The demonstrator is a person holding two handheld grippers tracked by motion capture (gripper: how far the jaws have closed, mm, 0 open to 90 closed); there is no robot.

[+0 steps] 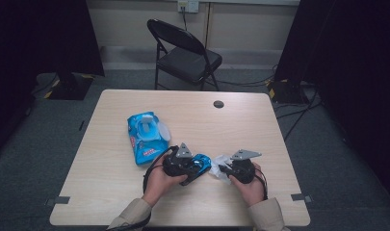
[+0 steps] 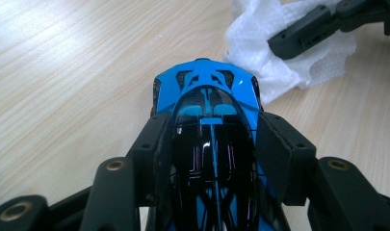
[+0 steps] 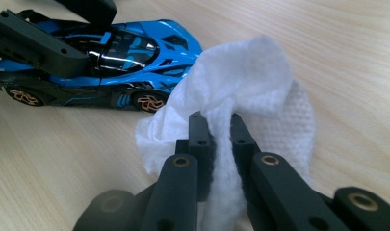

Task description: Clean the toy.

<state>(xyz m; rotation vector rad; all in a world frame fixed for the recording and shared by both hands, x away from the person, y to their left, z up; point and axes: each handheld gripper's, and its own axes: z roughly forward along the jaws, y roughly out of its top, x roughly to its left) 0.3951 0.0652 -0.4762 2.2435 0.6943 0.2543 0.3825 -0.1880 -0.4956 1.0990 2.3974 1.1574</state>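
A blue and black toy car [image 1: 201, 162] [image 2: 207, 91] [image 3: 135, 48] rests on its wheels on the wooden table [image 1: 240, 125], near the front middle. My left gripper [image 1: 193, 168] [image 2: 212, 132] is shut on it, one pad against each side of the cabin. Its jaw shows in the right gripper view as a black bar across the car's roof. Just right of the car's nose, my right gripper [image 1: 224, 169] [image 3: 216, 122] is shut on a crumpled white wipe [image 1: 219, 160] [image 3: 245, 67] [image 2: 260, 53]. The wipe bulges up between the fingertips and touches the car's nose.
A blue wipes pack [image 1: 145, 137] with its white lid flipped open lies left of the car. A round cable hole [image 1: 218, 104] sits at the table's far side. A black folding chair [image 1: 185, 53] stands behind the table, with dark curtains and floor cables at both sides.
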